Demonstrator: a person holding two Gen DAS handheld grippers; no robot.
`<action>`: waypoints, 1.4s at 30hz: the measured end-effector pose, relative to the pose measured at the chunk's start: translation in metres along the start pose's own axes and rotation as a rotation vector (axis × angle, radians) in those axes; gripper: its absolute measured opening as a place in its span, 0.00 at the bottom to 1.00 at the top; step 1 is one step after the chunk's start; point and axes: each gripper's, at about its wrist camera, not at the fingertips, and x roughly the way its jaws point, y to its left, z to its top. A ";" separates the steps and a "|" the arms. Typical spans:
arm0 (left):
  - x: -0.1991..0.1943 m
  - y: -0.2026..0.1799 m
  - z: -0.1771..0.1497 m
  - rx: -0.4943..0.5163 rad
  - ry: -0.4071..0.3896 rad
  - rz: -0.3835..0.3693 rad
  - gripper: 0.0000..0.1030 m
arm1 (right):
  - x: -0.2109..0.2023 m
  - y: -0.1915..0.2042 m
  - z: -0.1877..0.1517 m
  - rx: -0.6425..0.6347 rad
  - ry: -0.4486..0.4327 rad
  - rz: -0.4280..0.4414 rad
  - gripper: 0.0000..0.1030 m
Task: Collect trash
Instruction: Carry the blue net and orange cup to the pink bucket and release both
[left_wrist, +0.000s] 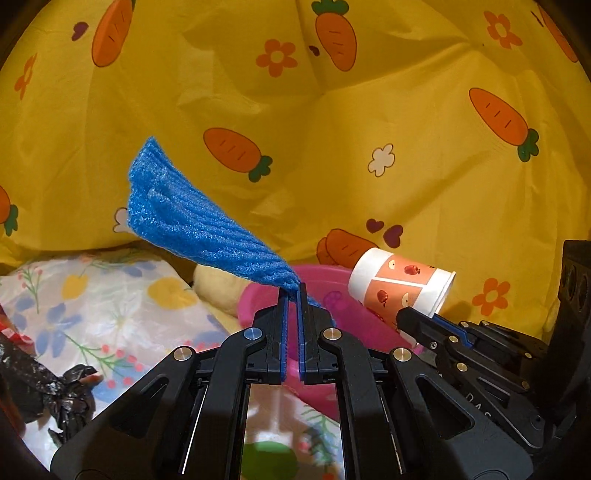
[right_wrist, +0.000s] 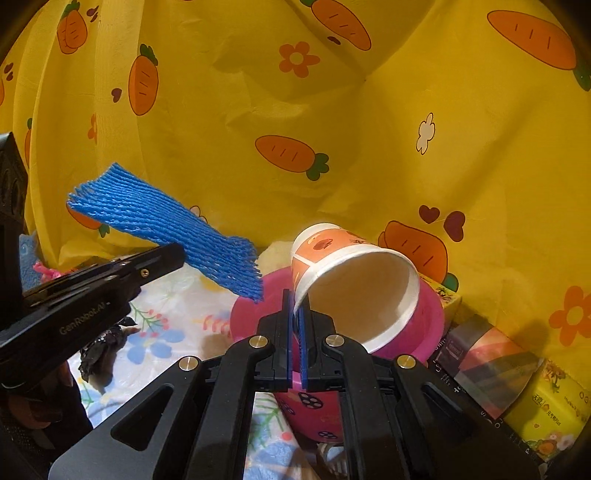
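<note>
Over on the left, the left gripper has its jaws pinched tight on one end of a blue foam net, which sticks up and off to the left in front of the yellow carrot-print cloth. Right beside it, the right gripper is clamped shut on the rim of a paper cup, tipped on its side. Both hang just above a pink bowl on the flowery sheet.

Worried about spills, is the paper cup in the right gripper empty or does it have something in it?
Empty: the paper cup is tipped toward the right wrist camera, showing only bare white inside.
</note>
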 end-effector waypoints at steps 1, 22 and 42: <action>0.006 -0.002 -0.001 0.007 0.009 0.001 0.03 | 0.003 -0.001 -0.001 0.000 0.008 -0.002 0.03; 0.076 -0.011 -0.023 0.034 0.156 -0.111 0.03 | 0.043 -0.018 -0.009 0.022 0.096 -0.013 0.03; 0.089 -0.005 -0.034 0.062 0.243 -0.164 0.32 | 0.061 -0.028 -0.013 0.070 0.134 0.000 0.04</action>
